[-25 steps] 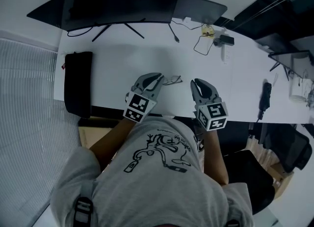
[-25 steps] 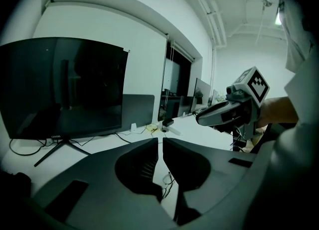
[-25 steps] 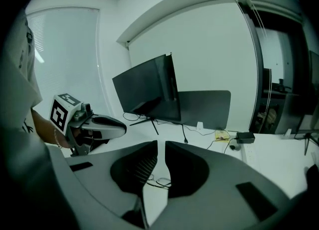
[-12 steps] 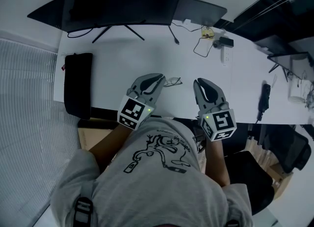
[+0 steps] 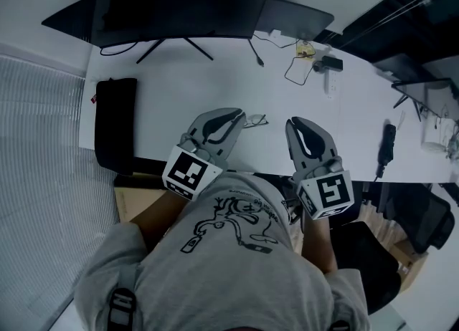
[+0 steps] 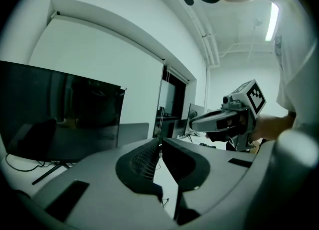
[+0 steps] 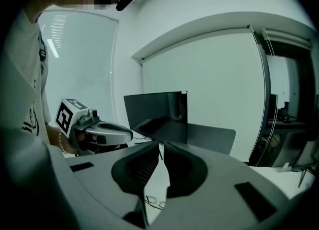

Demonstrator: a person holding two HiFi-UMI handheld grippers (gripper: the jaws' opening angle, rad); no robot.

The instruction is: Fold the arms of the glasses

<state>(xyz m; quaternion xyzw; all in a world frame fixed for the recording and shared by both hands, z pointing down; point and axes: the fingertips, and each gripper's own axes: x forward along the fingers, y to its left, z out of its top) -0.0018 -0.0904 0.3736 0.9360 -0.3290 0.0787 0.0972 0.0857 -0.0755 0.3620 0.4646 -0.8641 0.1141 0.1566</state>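
Glasses (image 5: pixel 255 120) lie on the desk (image 5: pixel 179 93) just off my left claw (image 5: pixel 238 115), farther from my right claw (image 5: pixel 293 122); both clenched, empty.

Two hand-held grippers (image 5: pixel 239 115) (image 5: pixel 294 122), one glasses (image 5: pixel 256 120)

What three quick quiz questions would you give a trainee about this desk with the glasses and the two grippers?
1. True or false: the glasses lie on the white desk, and neither gripper holds them.
2. What lies at the desk's left end? A) a flat black pouch B) a red mug C) a stack of books
3. Fill in: the jaws of the left gripper and the right gripper are both ____.

Key: 1 true; 2 A; 3 shut, with nothing between them.
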